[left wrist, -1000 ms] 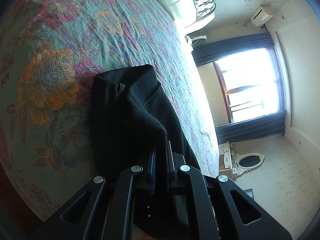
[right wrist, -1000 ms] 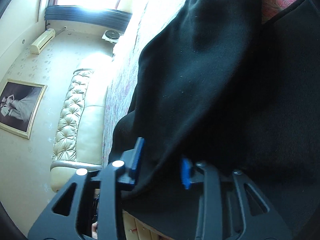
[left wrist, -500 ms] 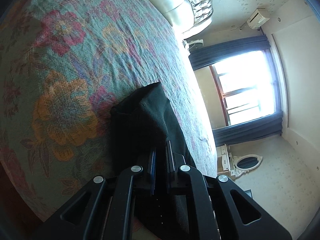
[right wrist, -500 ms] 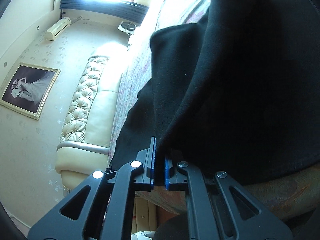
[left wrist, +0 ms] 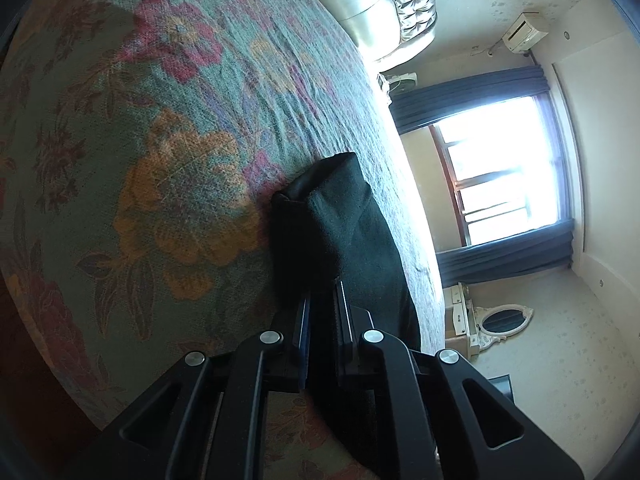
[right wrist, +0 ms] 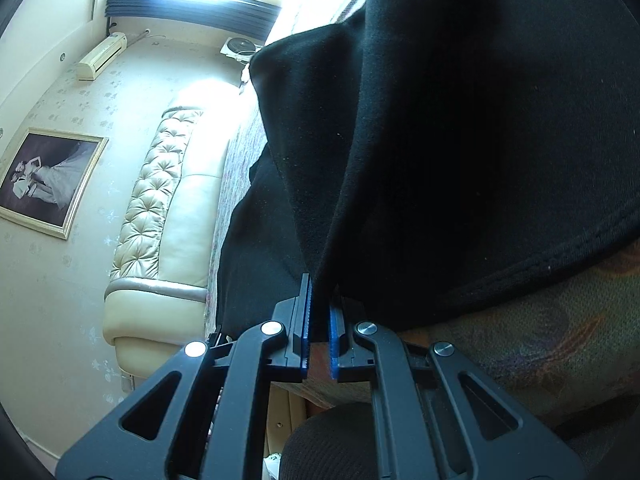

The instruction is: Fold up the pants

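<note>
The black pants lie bunched along the near edge of the bed, lifted into loose layers and not yet laid in a flat fold, so most of the folding looks still to do. The left tool is pinched tight on one end of the cloth, held low and pointing across the bedspread. The right tool is likewise clamped on a hanging fold near the bed's edge.
</note>
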Tool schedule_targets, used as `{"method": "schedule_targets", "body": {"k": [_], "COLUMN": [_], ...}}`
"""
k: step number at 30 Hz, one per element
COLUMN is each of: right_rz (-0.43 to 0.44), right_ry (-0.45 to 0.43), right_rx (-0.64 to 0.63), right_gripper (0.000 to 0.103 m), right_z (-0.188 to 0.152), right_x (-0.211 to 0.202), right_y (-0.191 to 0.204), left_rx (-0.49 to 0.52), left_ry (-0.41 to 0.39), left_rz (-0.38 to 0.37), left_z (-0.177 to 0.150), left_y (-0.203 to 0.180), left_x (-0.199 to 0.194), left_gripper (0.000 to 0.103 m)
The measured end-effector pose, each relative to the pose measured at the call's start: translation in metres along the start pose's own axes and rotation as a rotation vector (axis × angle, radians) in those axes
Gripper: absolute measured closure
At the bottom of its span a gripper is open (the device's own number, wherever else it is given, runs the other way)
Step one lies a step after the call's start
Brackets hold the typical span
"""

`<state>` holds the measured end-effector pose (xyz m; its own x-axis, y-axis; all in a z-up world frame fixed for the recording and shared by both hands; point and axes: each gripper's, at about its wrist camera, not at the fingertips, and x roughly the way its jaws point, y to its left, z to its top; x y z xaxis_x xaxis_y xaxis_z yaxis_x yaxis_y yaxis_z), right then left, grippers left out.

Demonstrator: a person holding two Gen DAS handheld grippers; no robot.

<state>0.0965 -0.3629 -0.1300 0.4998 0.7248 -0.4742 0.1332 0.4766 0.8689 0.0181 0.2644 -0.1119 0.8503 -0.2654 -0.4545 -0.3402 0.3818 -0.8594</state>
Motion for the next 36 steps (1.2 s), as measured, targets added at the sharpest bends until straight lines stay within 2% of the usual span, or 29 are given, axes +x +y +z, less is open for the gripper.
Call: {"method": "schedule_targets", "body": {"k": [3, 6, 7, 8, 9, 10, 11, 12, 14, 15, 16, 18, 21, 24, 27, 30, 33, 34, 35, 36], "right_rz": [-0.017, 0.005, 0.016, 0.023, 0.034, 0.041, 0.046, 0.047, 0.030, 0.023, 0.027, 0.028, -0.017, -0.068, -0.110, -0.070, -0.070, -0.089, -0.101, -0.105], "right_ry": [0.001, 0.024, 0.022, 0.011, -0.004, -0.030, -0.066, -0.108, -0.217, -0.269, -0.314, -0.397, -0.468, -0.476, -0.472, -0.462, -0.422, -0.404, -0.378, -0.345], "right_rx": [-0.029, 0.022, 0.043, 0.054, 0.056, 0.055, 0.052, 0.046, 0.031, 0.032, 0.041, 0.071, 0.093, 0.133, 0.198, 0.233, 0.193, 0.178, 0.171, 0.174], "right_gripper": [0.097, 0.093, 0.087, 0.076, 0.071, 0.057, 0.048, 0.046, 0.045, 0.045, 0.044, 0.044, 0.044, 0.044, 0.044, 0.045, 0.045, 0.052, 0.070, 0.082], "right_z": [0.003, 0.005, 0.007, 0.006, 0.010, 0.015, 0.024, 0.035, 0.063, 0.080, 0.098, 0.140, 0.204, 0.257, 0.293, 0.319, 0.342, 0.347, 0.351, 0.353], "right_x": [0.002, 0.002, -0.001, -0.007, -0.016, -0.027, -0.040, -0.055, -0.089, -0.105, -0.119, -0.143, -0.158, -0.158, -0.147, -0.132, -0.107, -0.102, -0.094, -0.087], "right_y": [0.006, 0.004, 0.002, 0.000, 0.000, 0.002, 0.002, 0.002, -0.002, -0.005, -0.009, -0.024, -0.043, -0.068, -0.094, -0.112, -0.105, -0.104, -0.103, -0.106], "left_rx": [-0.020, 0.021, 0.039, 0.063, 0.092, 0.128, 0.169, 0.215, 0.328, 0.379, 0.419, 0.459, 0.475, 0.482, 0.507, 0.564, 0.604, 0.607, 0.593, 0.573], "left_ry": [0.007, 0.024, 0.031, 0.037, 0.039, 0.033, 0.019, 0.010, 0.019, 0.026, 0.032, 0.067, 0.201, 0.348, 0.490, 0.582, 0.634, 0.638, 0.643, 0.641], "left_rz": [-0.002, 0.014, 0.021, 0.034, 0.052, 0.084, 0.104, 0.115, 0.126, 0.118, 0.099, 0.031, -0.048, -0.102, -0.140, -0.179, -0.195, -0.188, -0.181, -0.171], "left_z": [0.000, -0.002, -0.003, -0.003, -0.005, -0.007, -0.011, -0.017, -0.030, -0.038, -0.048, -0.071, -0.113, -0.166, -0.224, -0.280, -0.323, -0.334, -0.344, -0.354], "left_y": [0.007, 0.004, 0.001, -0.003, -0.008, -0.014, -0.020, -0.027, -0.049, -0.062, -0.076, -0.102, -0.143, -0.177, -0.206, -0.228, -0.238, -0.239, -0.238, -0.234], "left_x": [0.003, 0.004, 0.002, -0.001, -0.006, -0.012, -0.019, -0.025, -0.031, -0.031, -0.030, -0.021, 0.013, 0.051, 0.084, 0.106, 0.128, 0.137, 0.143, 0.145], "left_gripper": [0.092, 0.090, 0.089, 0.087, 0.075, 0.053, 0.049, 0.048, 0.046, 0.038, 0.025, 0.022, 0.017, 0.017, 0.017, 0.017, 0.017, 0.017, 0.017, 0.017]}}
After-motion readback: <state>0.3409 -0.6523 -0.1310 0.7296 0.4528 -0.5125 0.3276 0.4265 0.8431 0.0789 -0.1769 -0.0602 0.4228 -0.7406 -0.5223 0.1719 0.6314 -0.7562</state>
